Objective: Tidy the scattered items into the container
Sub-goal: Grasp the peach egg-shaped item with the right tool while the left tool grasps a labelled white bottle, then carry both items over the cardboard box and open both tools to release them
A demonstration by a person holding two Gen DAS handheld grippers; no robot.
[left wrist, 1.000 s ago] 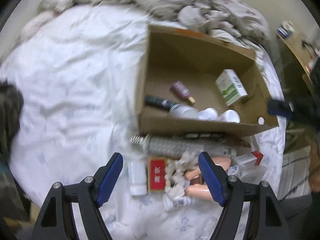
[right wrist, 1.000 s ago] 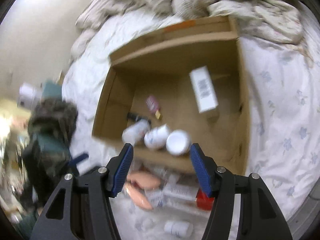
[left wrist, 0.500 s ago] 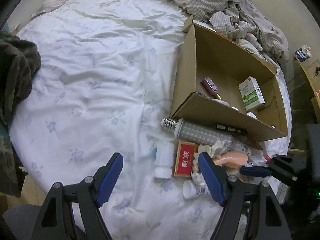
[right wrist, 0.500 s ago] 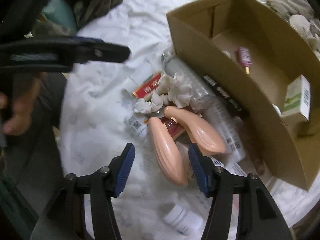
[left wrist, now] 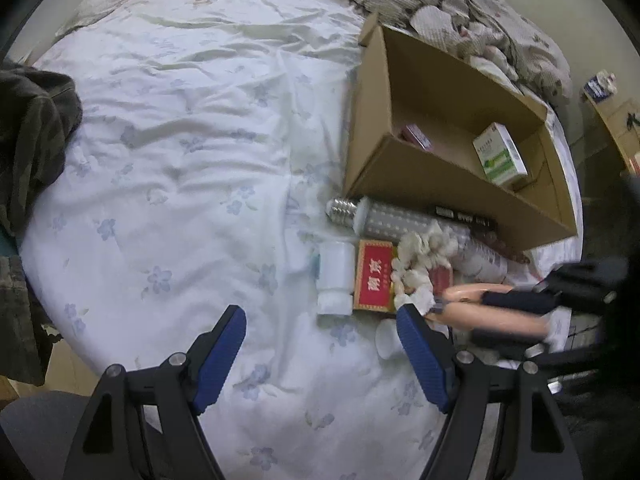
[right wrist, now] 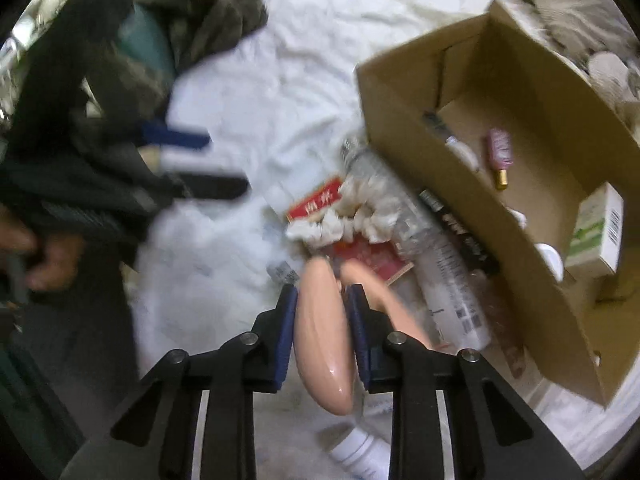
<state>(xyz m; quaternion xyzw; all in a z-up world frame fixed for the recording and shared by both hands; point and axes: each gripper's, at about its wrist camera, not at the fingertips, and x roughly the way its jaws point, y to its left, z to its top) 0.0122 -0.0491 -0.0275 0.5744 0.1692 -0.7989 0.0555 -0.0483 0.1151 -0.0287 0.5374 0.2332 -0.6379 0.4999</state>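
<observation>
On a bed covered with a white flower-print sheet (left wrist: 180, 168), a cardboard box (left wrist: 448, 200) stands open toward the far right, with a heap of loose items lying just outside its near wall. In the right wrist view, the right gripper (right wrist: 322, 300) points steeply down at that heap, its jaws closing on one of two smooth peach-coloured objects (right wrist: 324, 344); the blue pads sit against both sides of it, and its glossy rounded end sticks out toward the camera. The second peach piece (right wrist: 372, 292) lies just beside it on the right. Farther off lie a wad of crumpled white tissue (right wrist: 348, 216) over a red packet (right wrist: 316, 206), and a clear plastic bottle (right wrist: 440, 276) lies along the box wall. A white pill bottle (right wrist: 360, 452) lies nearest the camera.

In the left wrist view, the left gripper (left wrist: 320, 344) hangs over bare sheet with its jaws wide apart and nothing between them. Just beyond its right finger lie a white bottle (left wrist: 336, 276), the red packet (left wrist: 374, 276) and a long LED corn bulb (left wrist: 384, 220) against the box. Inside the box sit a green-and-white carton (left wrist: 500, 156) and a small pink bottle (right wrist: 499, 152). A dark garment (left wrist: 28, 152) lies at the left edge of the bed.
</observation>
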